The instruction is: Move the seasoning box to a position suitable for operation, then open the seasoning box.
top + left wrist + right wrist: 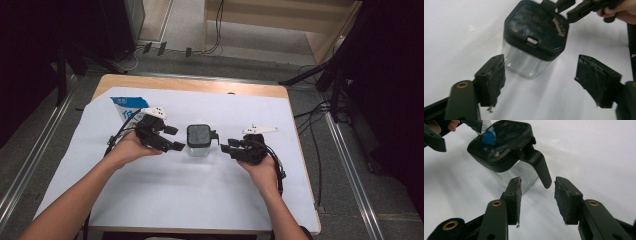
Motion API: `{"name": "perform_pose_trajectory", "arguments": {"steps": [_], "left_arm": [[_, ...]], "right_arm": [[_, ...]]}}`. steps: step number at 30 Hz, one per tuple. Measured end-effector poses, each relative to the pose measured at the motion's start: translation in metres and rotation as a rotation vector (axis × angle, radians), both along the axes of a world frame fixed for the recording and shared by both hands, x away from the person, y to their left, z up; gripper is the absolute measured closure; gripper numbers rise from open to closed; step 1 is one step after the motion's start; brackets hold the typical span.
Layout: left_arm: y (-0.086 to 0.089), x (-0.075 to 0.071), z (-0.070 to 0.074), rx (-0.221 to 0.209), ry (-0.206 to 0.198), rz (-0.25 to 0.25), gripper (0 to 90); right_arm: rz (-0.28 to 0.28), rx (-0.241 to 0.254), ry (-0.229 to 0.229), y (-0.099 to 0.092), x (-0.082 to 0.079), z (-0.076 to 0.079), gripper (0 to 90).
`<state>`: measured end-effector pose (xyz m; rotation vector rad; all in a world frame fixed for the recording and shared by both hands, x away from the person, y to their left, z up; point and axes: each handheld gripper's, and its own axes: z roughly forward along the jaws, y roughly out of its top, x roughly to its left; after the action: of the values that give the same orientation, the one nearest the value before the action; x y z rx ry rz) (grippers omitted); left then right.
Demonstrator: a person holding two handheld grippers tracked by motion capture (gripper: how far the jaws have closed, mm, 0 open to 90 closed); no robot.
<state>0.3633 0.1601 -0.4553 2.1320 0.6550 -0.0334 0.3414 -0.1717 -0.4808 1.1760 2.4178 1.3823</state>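
jar: mid-table, clear rigid walls, prob. light, slick; grab by side handle.
L gripper: agape, empty.
R gripper: parted, empty, near handle.

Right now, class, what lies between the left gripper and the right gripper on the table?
In the high view, a clear jar with a black lid stands between the left gripper and the right gripper. Both are open, touching nothing.

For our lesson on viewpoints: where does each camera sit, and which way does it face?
High view: above the table, looking forward and down; both forearms, both tools.
Left gripper view: on the left tool, facing the lidded clear jug.
Right gripper view: on the right tool, facing the jug's handle.
Shared: the jug.
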Motion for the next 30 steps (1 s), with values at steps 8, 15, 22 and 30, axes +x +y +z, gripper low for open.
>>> {"name": "perform_pose_trajectory", "arguments": {"steps": [8, 15, 22, 30], "left_arm": [[-0.002, 0.011, 0.006, 0.004, -0.031, -0.042, 18.7], [-0.007, 0.017, -0.002, -0.022, -0.031, -0.098, 11.4], [-0.012, 0.023, -0.012, -0.009, -0.018, -0.099, 8.8], [-0.026, 0.026, -0.026, 0.02, -0.021, -0.099, 8.0]], "right_arm": [[0.016, -0.002, 0.012, 0.007, 0.004, -0.002, 58.6], [0.011, 0.01, 0.02, 0.007, 0.007, -0.002, 59.3], [0.006, 0.018, 0.035, 0.009, 0.008, -0.003, 59.7], [0.01, 0.024, 0.029, 0.009, 0.01, -0.004, 60.2]]}}
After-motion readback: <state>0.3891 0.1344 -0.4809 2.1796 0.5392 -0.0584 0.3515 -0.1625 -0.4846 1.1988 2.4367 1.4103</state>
